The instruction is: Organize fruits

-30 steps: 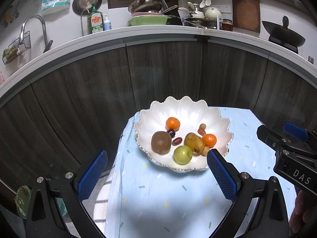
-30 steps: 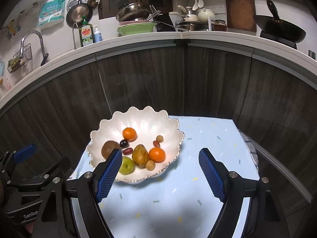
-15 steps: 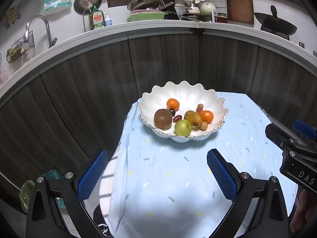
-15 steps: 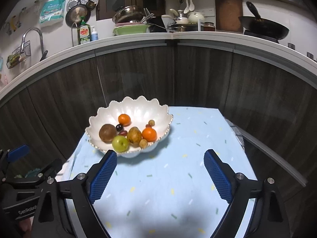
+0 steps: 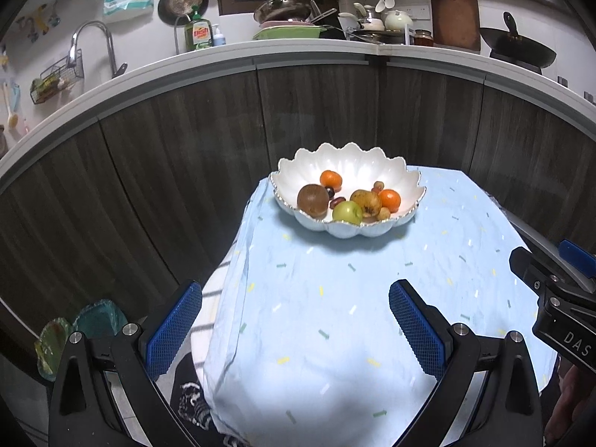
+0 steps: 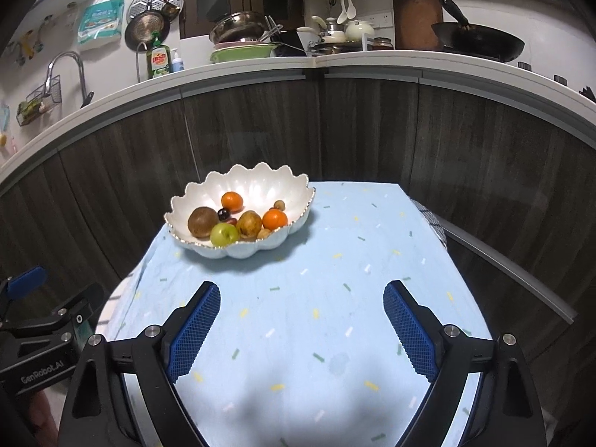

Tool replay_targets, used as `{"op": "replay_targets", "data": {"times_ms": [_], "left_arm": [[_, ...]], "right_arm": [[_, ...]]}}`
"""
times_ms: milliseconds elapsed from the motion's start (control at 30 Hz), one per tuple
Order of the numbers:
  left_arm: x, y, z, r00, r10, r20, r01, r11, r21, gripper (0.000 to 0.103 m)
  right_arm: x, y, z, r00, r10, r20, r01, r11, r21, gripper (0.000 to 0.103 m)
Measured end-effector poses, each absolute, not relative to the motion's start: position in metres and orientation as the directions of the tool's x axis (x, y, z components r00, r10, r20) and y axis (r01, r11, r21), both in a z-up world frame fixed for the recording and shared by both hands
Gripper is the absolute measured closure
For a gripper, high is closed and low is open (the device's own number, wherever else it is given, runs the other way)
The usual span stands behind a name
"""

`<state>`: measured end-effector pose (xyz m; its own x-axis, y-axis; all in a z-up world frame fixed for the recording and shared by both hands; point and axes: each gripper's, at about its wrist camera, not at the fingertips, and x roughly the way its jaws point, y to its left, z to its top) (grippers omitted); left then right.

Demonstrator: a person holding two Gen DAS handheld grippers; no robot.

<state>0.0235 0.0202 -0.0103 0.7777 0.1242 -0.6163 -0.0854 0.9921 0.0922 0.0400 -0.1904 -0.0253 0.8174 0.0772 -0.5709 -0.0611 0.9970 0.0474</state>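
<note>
A white scalloped bowl (image 5: 402,186) (image 6: 260,182) stands at the far left of a table under a light blue cloth (image 5: 372,298) (image 6: 335,279). In it lie a brown kiwi (image 5: 312,198) (image 6: 203,221), a green apple (image 5: 347,211) (image 6: 224,234), a yellow-brown pear (image 5: 365,202) (image 6: 249,224), two oranges (image 5: 389,200) (image 6: 275,219) and several small dark and tan fruits. My left gripper (image 5: 296,320) hangs open over the near cloth, well short of the bowl, nothing between its blue pads. My right gripper (image 6: 301,322) is open too and likewise empty.
Dark wood cabinet fronts (image 5: 186,156) curve behind the table under a white counter (image 5: 298,46) crowded with pots, dish soap and a wok. A tap (image 5: 93,44) is far left. The right gripper's body (image 5: 555,298) shows at the left view's right edge.
Both grippers have drawn back from the bowl, which now looks smaller and farther off. The right jaws stand wider than a second ago. The fruit has not moved.
</note>
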Motion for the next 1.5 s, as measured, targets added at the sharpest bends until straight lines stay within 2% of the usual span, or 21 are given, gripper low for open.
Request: {"op": "replay_targets", "data": {"times_ms": [733,1500], "left_arm": [[-0.016,0.015,-0.015,0.802,0.104,-0.589,-0.099,0.994,0.041,0.001],[-0.018,0.015,-0.015,0.806,0.102,-0.583,-0.099,0.994,0.037,0.001]], "right_arm": [[0.002,-0.213,-0.033,0.831,0.055,-0.553,-0.027,0.998,0.059,0.013],[0.001,-0.215,-0.033,0.831,0.052,-0.554,-0.023,0.998,0.059,0.013]]}}
